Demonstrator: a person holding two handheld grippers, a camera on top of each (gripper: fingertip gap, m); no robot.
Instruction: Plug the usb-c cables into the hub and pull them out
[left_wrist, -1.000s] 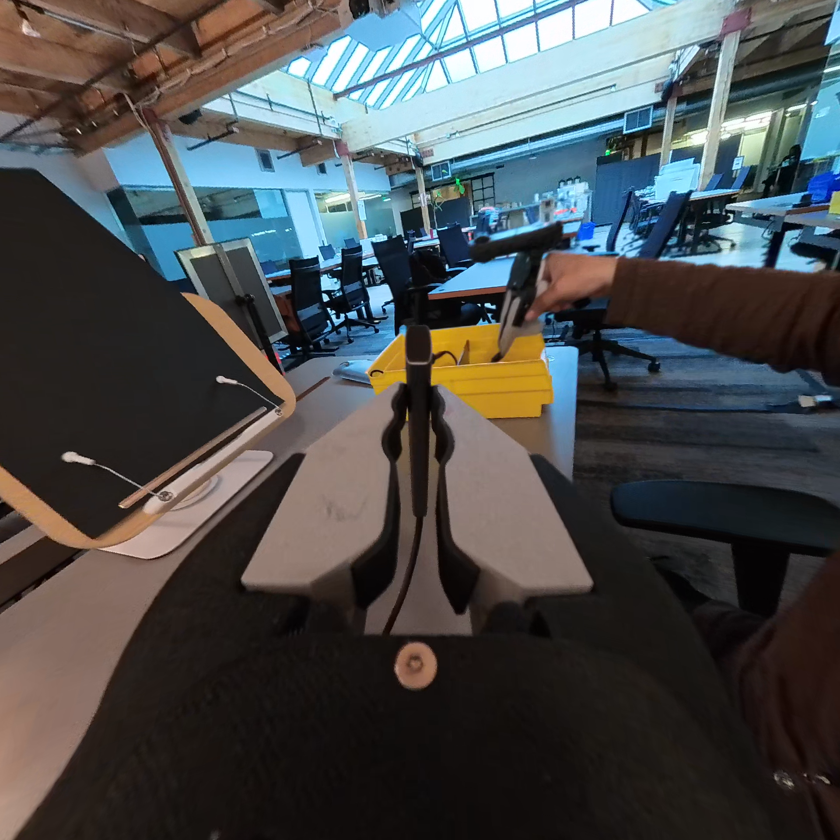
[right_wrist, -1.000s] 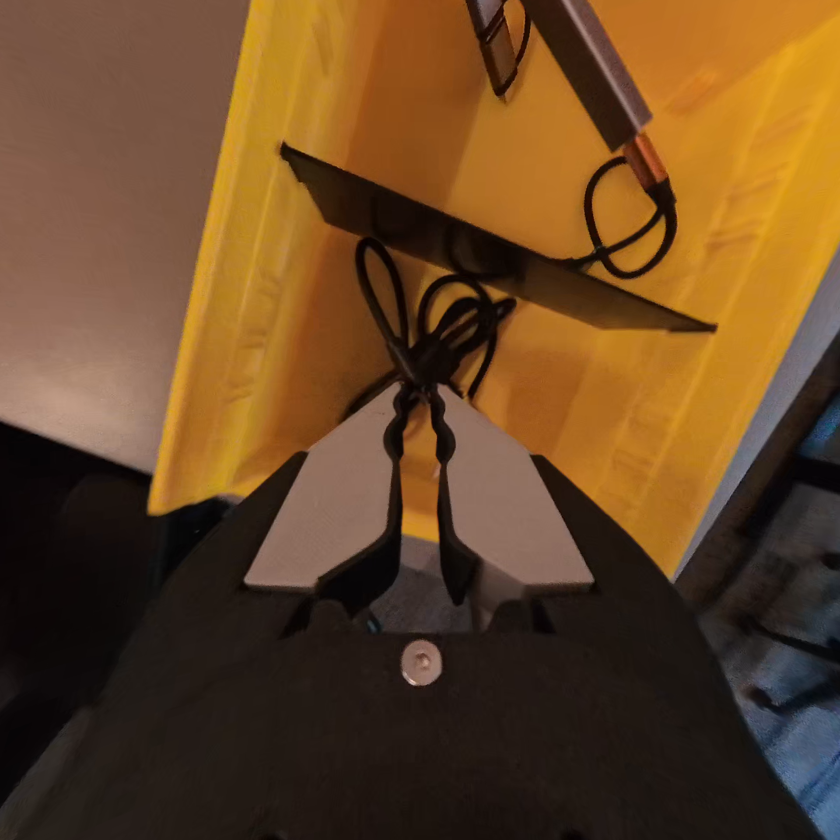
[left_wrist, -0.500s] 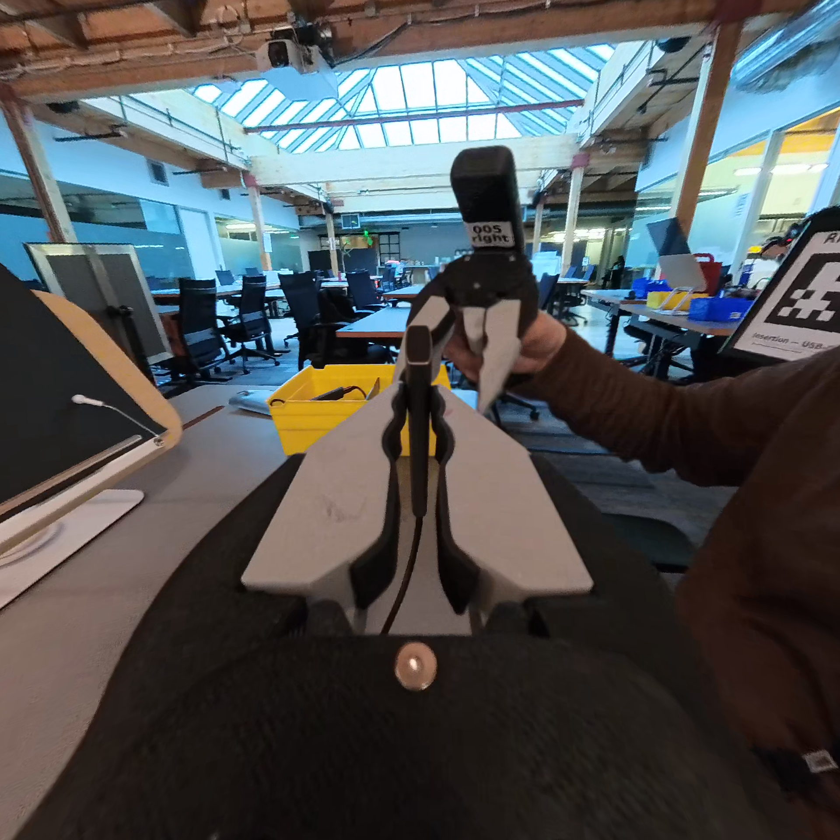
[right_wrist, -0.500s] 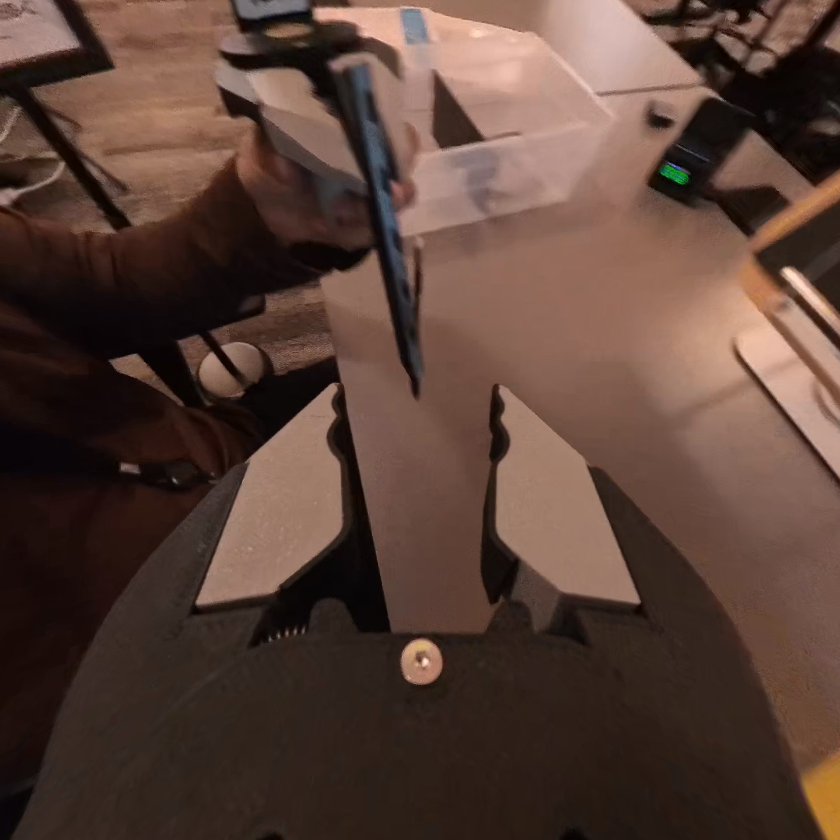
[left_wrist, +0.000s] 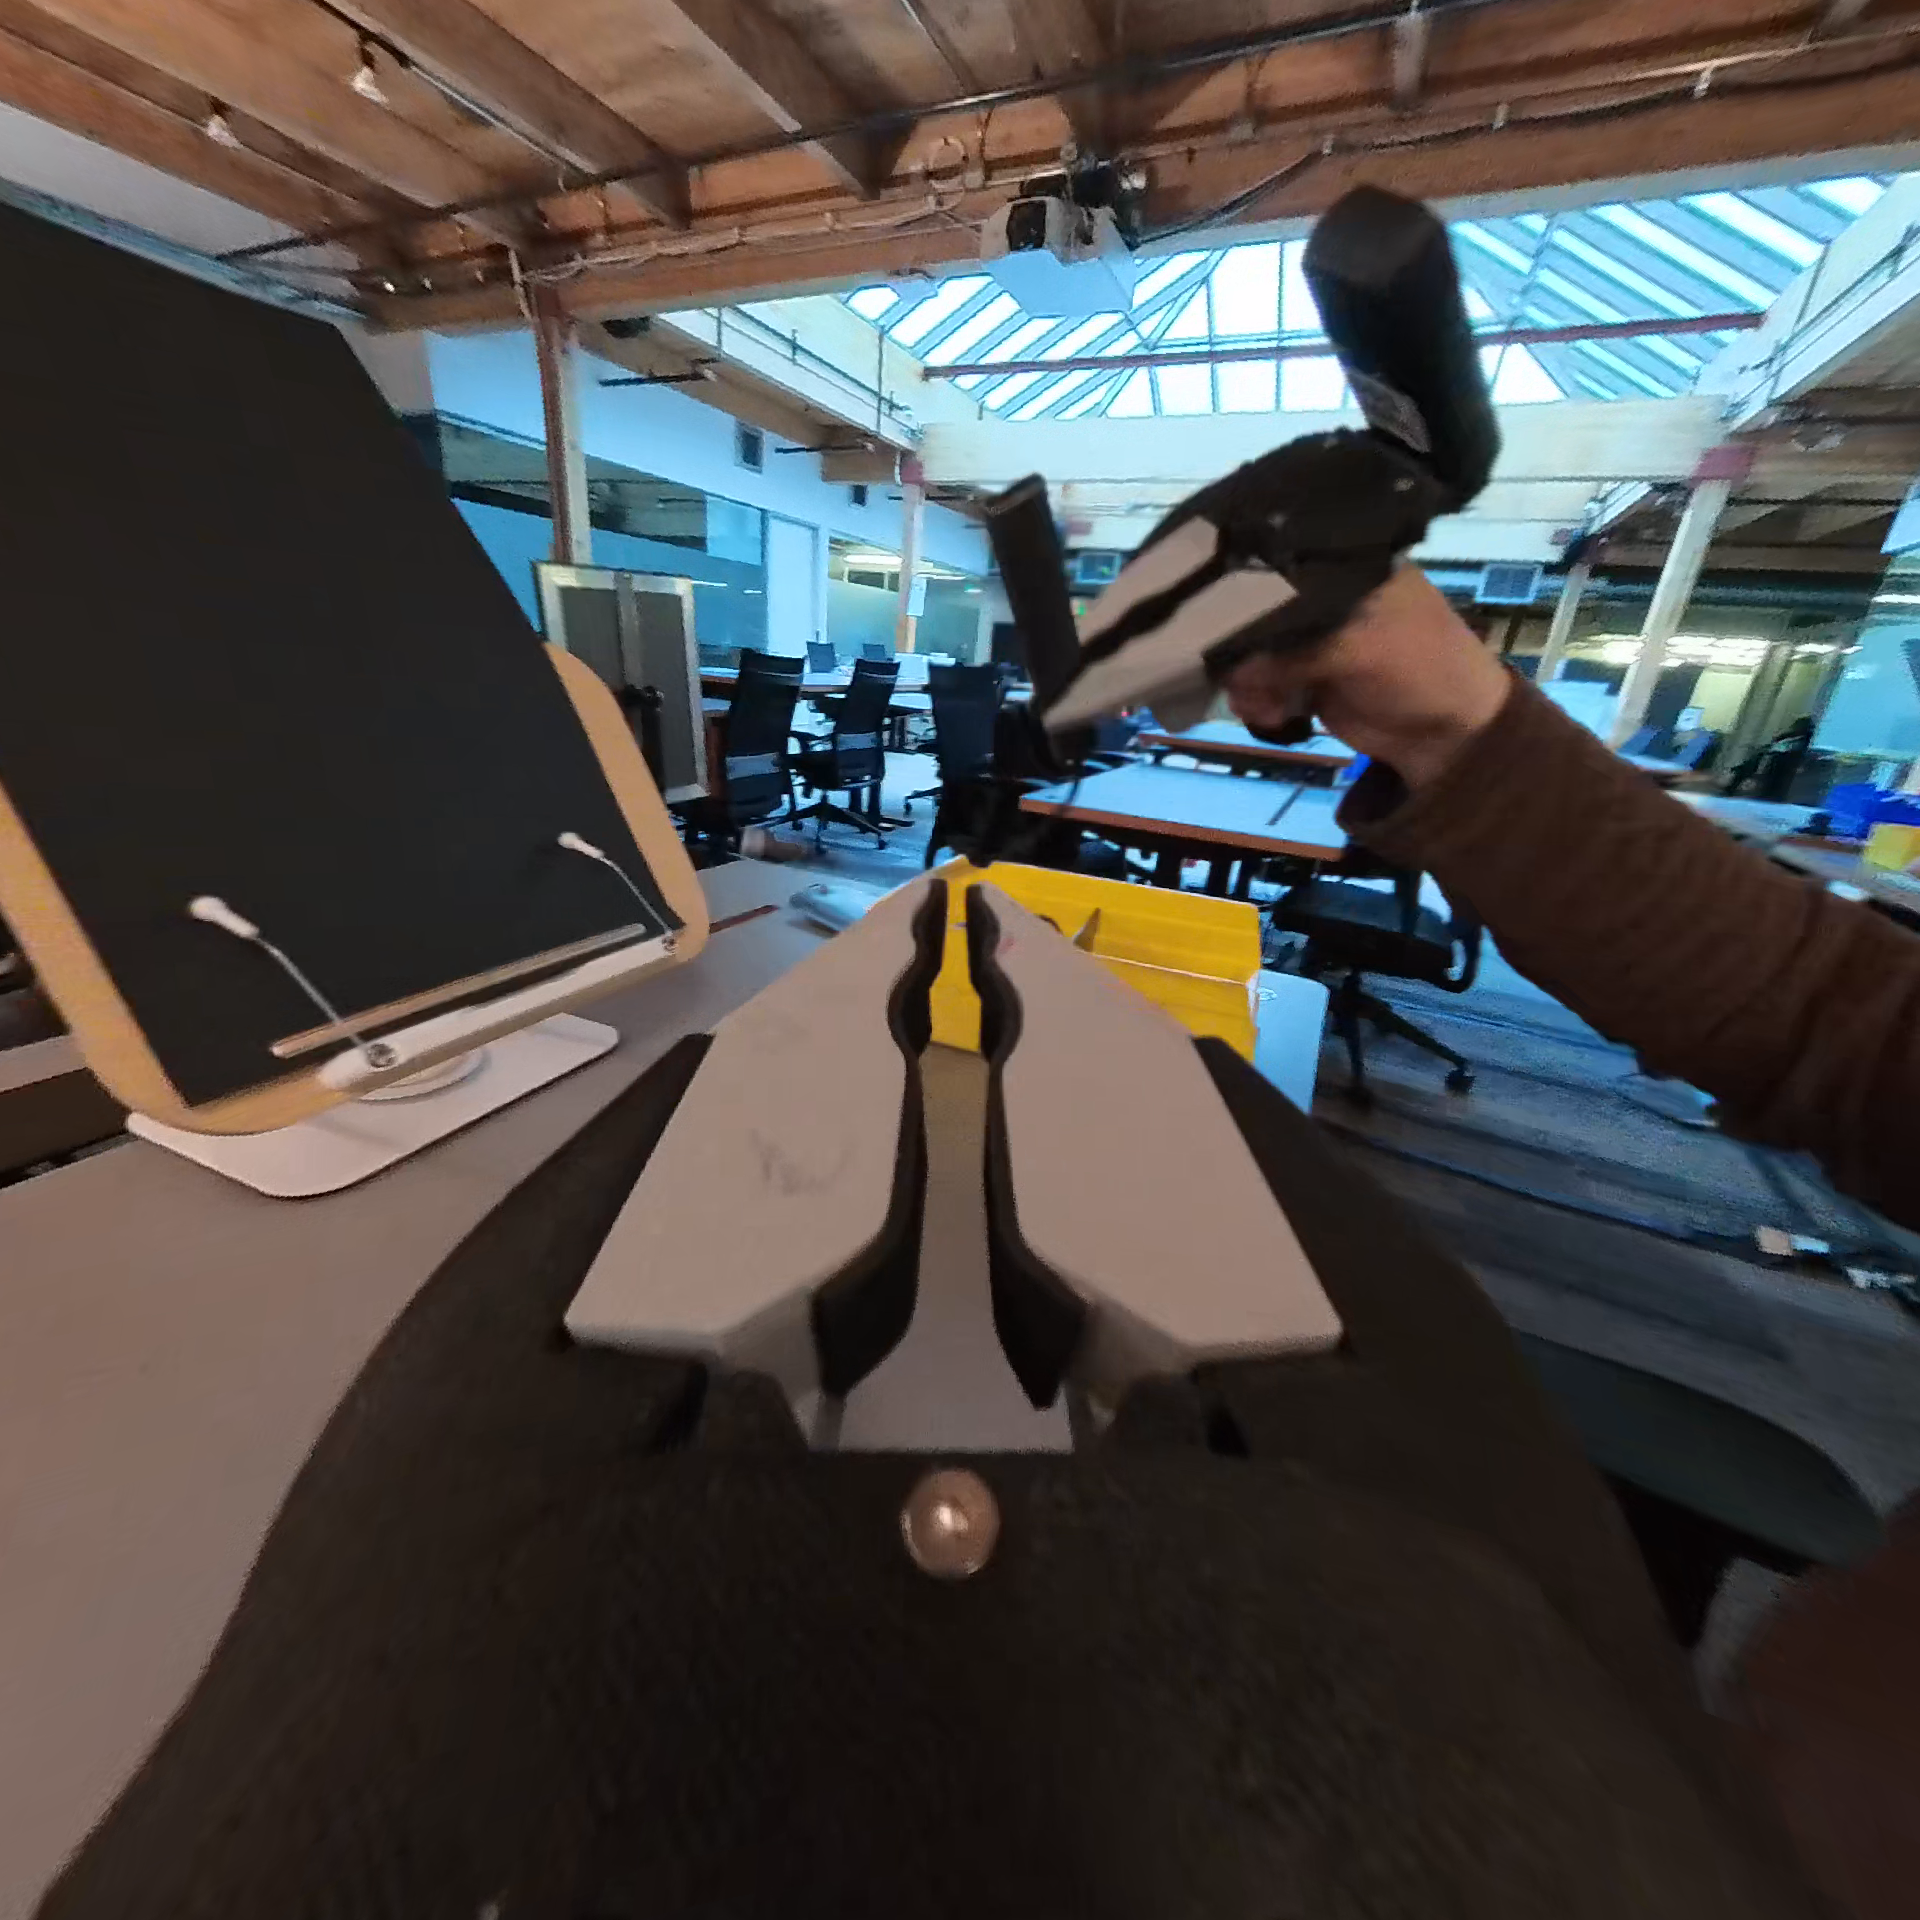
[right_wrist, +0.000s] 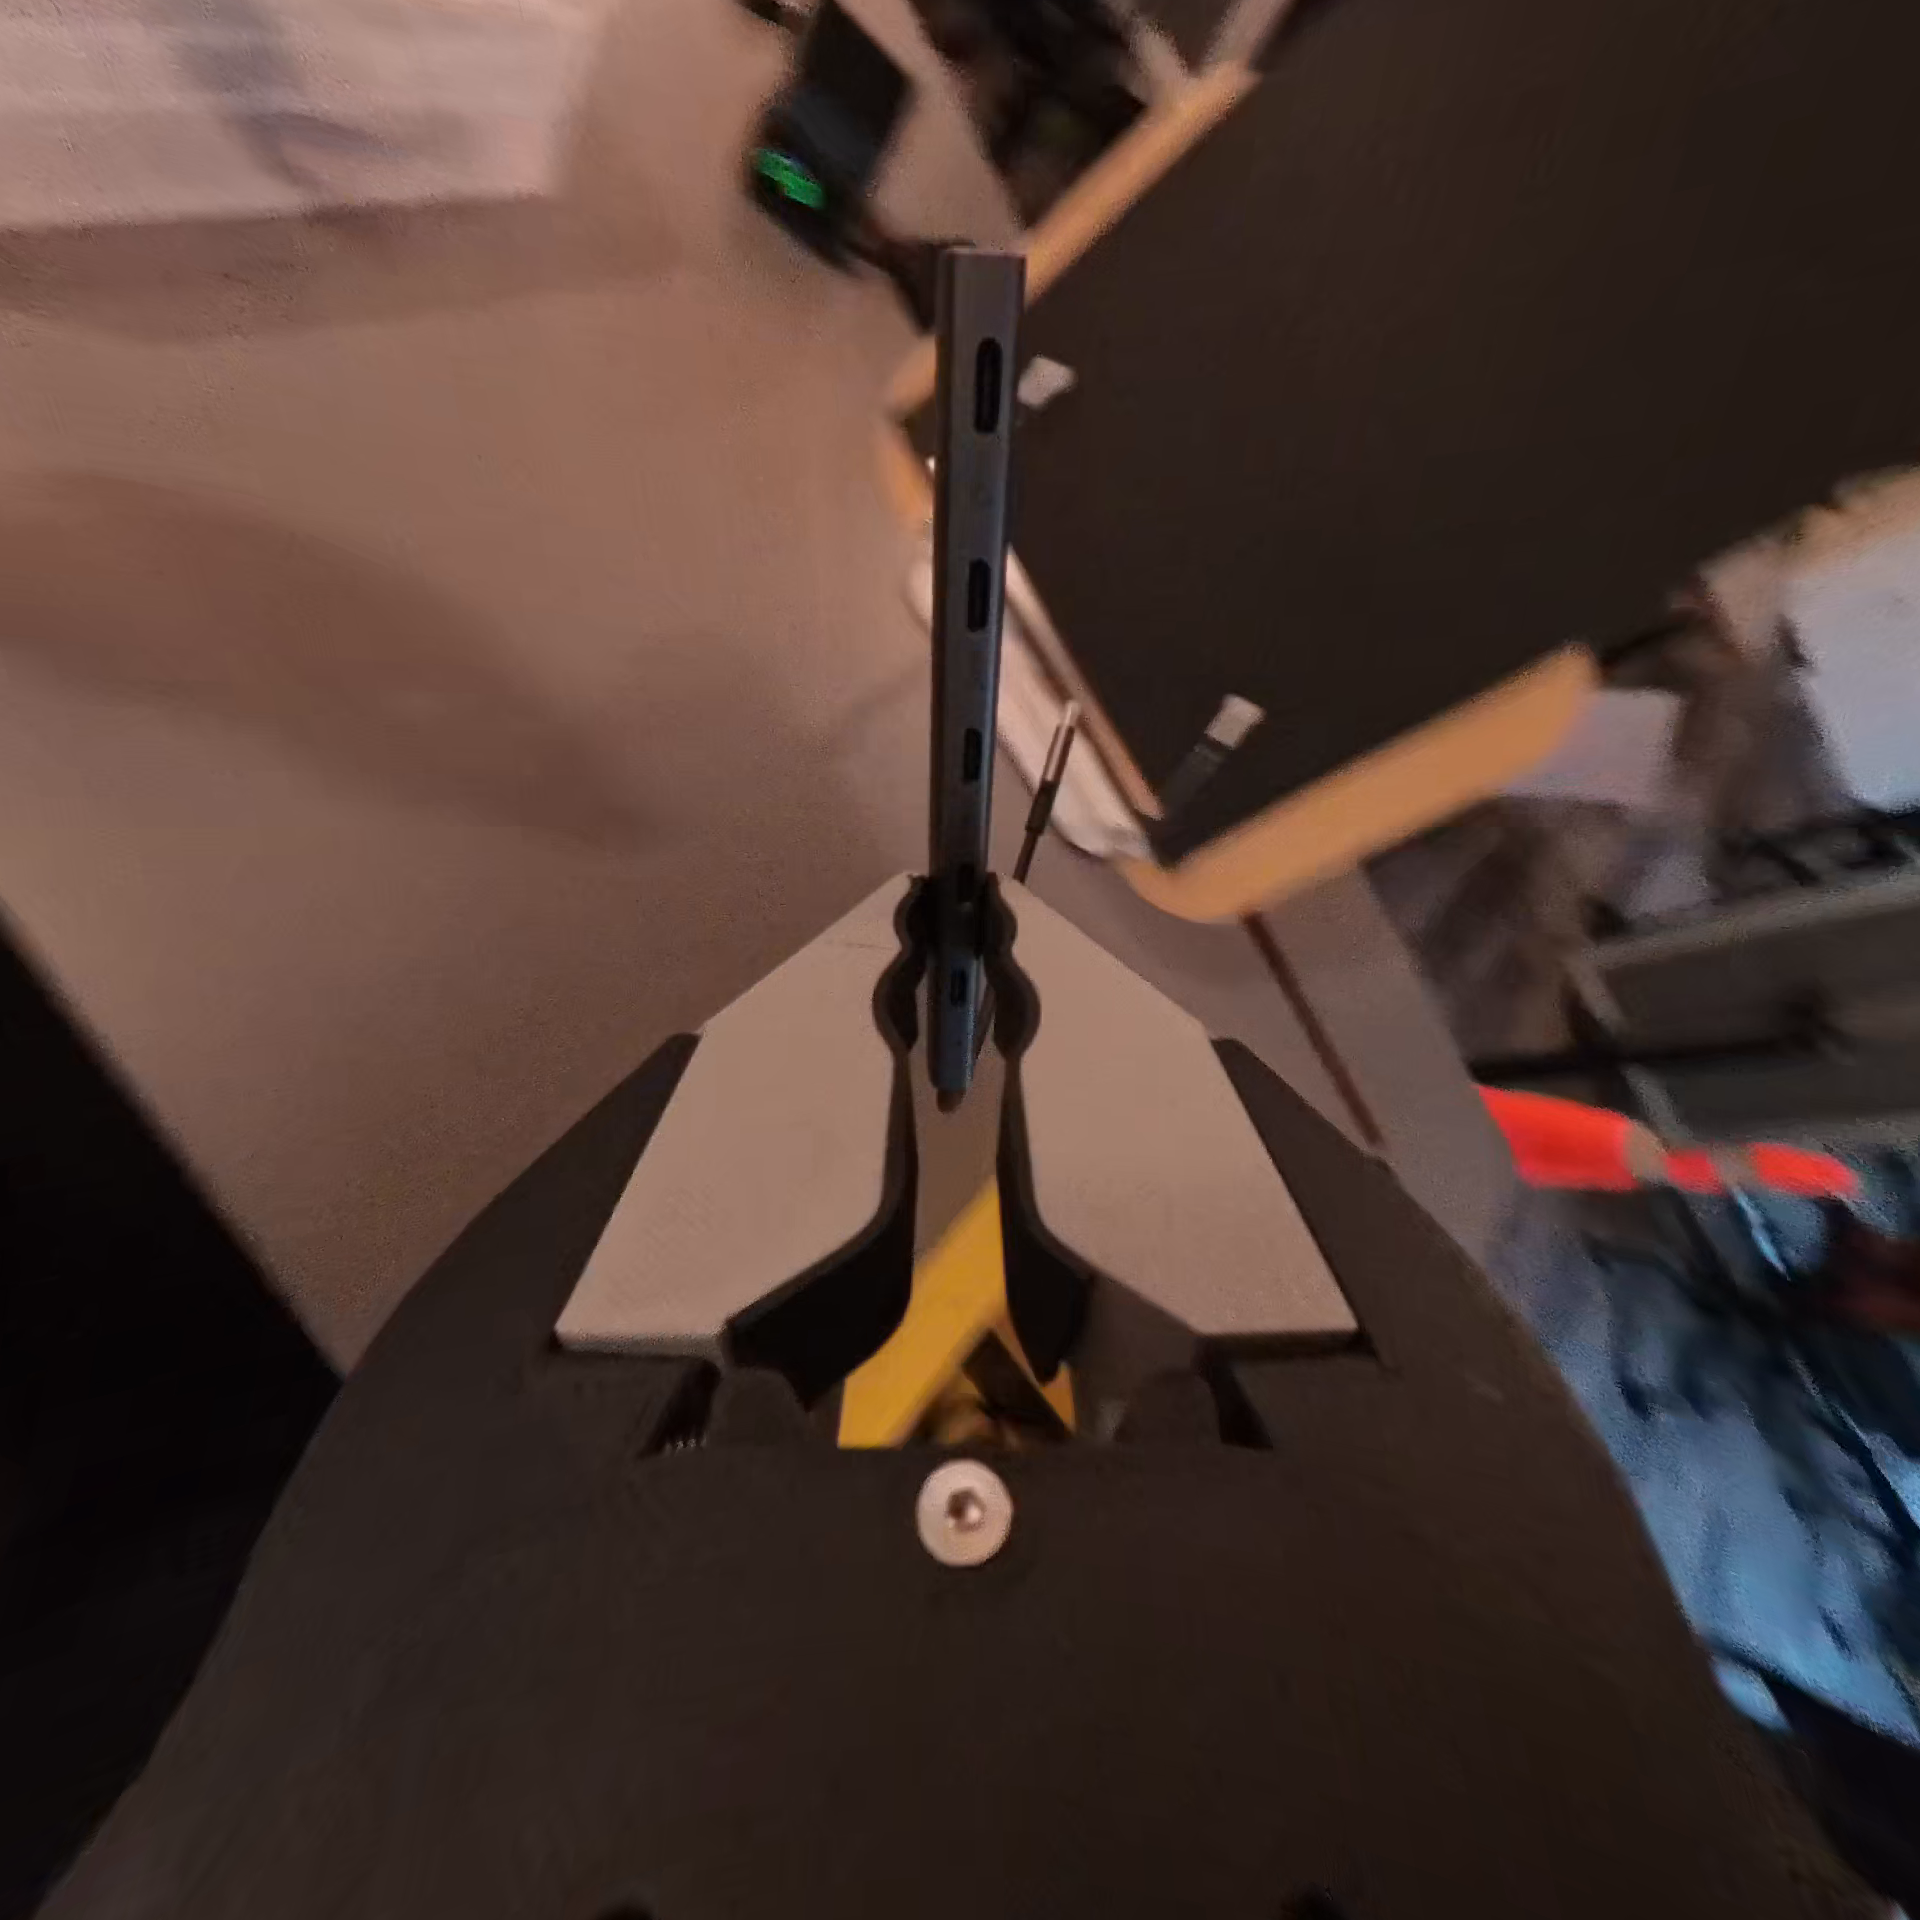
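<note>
**Hub held aloft, one gripper empty**

Left wrist view: open office hall, timber ceiling, skylights. Grey counter (left_wrist: 156, 1351) carries a tilted black board on a white stand (left_wrist: 260, 675) and a yellow bin (left_wrist: 1143, 966). Left gripper (left_wrist: 956, 914): jaws nearly closed, a slim gap, nothing between them. Right gripper (left_wrist: 1070, 707), in a hand (left_wrist: 1382, 686), raised above the bin, clamping the dark hub (left_wrist: 1029, 582).

Right wrist view: blurred counter and board behind. Right gripper (right_wrist: 956, 904) closed on the hub (right_wrist: 977, 582) near its lower end; port slots face the camera.
</note>
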